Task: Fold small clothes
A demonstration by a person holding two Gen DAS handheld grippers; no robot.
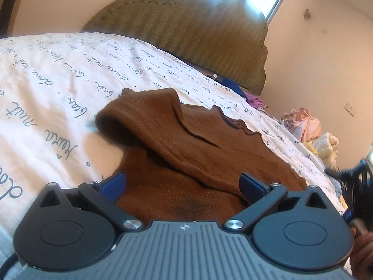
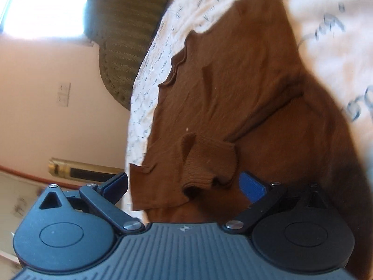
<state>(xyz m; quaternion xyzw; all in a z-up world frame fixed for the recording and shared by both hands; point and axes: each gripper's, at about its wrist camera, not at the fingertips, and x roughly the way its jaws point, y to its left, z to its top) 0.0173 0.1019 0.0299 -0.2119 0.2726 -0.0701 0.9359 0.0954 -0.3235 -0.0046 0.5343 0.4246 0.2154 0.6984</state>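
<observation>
Brown sweater [image 1: 205, 144] lies between open left tongs [image 1: 183, 186].

The left gripper [image 1: 183, 183] is held with its jaws spread wide, the blue pads [image 1: 253, 185] pressing on nothing. The right gripper [image 2: 184, 185] is likewise held wide open and rolled well to one side. A hand [image 1: 362, 252] is glimpsed at the left view's right edge.

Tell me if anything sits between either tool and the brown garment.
Nothing visible does. The left tool is open right over the brown garment, and the right tool is open with the ribbed cuff just ahead of its fingers. Only the printed bedsheet lies around it.
</observation>
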